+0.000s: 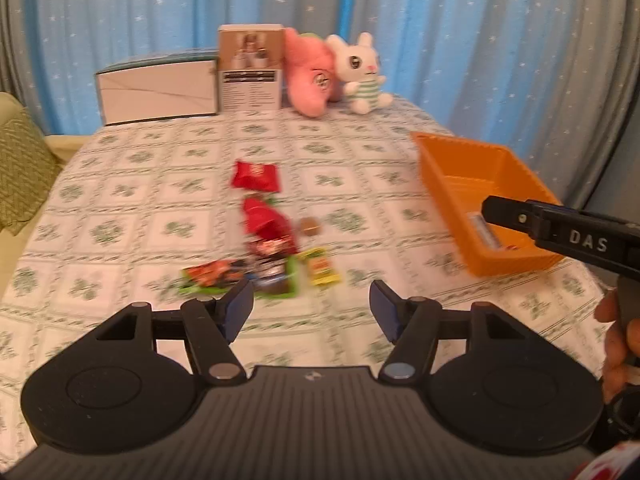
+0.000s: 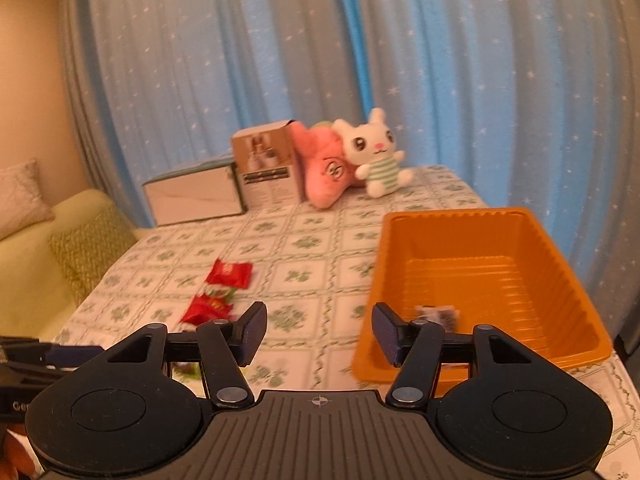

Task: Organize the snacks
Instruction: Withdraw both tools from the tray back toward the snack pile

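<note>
Several snack packets lie mid-table: a red packet [image 1: 255,176], a second red packet [image 1: 264,220], a dark packet [image 1: 272,266], an orange-and-green packet [image 1: 212,276], a yellow bar [image 1: 320,270] and a small brown candy [image 1: 310,226]. My left gripper [image 1: 312,310] is open and empty, just short of them. An orange bin [image 2: 492,280] stands at the right with a dark packet [image 2: 438,314] inside. My right gripper [image 2: 318,334] is open and empty near the bin's left front corner. The red packets also show in the right wrist view [image 2: 230,274].
At the table's far edge stand a white box [image 1: 158,92], a brown carton [image 1: 251,68], a pink plush [image 1: 312,76] and a white bunny plush [image 1: 364,74]. Blue starred curtains hang behind. A sofa with a cushion [image 2: 88,252] sits left of the table.
</note>
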### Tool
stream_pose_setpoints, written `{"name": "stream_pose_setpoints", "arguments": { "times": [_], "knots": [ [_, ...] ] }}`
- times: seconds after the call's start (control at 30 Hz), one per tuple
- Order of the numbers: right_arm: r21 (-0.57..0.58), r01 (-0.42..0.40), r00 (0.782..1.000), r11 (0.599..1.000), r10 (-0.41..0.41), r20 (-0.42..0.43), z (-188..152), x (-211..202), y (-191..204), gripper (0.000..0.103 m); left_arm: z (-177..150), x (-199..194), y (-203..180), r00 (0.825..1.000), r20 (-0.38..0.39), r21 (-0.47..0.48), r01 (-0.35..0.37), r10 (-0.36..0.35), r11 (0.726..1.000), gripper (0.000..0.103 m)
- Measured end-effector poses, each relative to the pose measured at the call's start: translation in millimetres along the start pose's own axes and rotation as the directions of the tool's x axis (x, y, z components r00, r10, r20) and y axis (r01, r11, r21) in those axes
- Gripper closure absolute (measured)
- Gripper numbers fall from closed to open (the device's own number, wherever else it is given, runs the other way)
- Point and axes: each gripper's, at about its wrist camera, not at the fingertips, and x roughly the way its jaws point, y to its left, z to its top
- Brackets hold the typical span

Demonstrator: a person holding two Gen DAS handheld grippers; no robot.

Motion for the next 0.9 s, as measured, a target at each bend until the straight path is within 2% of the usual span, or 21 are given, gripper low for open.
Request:
{"name": "stream_pose_setpoints", "arguments": {
  "times": [0.3, 0.53, 0.63, 0.77, 0.9],
  "knots": [
    [-0.102, -0.040, 0.998, 0.994, 0.034, -0.062, -18.6, 18.4, 44.4, 0.045, -10.5, -7.0, 40.7, 0.999, -0.023, 0.052, -0.046, 0.047, 0.998, 0.042],
    [-0.145, -0.056, 0.993, 0.988, 0.039, -0.116, -30.6, 33.5, 57.5, 0.045, -6.2, 7.4, 56.3, 0.999, -0.047, 0.173, -0.011, 0.020, 0.985, 0.042],
    [-0.149, -0.068, 0.988, 0.987, 0.046, -0.145, -35.1, 42.4, 59.8, 0.045, -2.9, 19.4, 58.9, 0.998, -0.059, 0.249, 0.017, -0.002, 0.968, 0.042],
    [-0.150, -0.075, 0.983, 0.986, 0.048, -0.174, -38.0, 56.2, 61.9, 0.045, 1.2, 39.2, 60.9, 0.998, -0.065, 0.363, 0.032, -0.009, 0.931, 0.042],
    [-0.153, -0.081, 0.976, 0.985, 0.048, -0.210, -40.5, 72.5, 63.3, 0.045, 6.3, 59.7, 65.1, 0.996, -0.075, 0.432, 0.072, -0.044, 0.899, 0.042]
  ]
}}
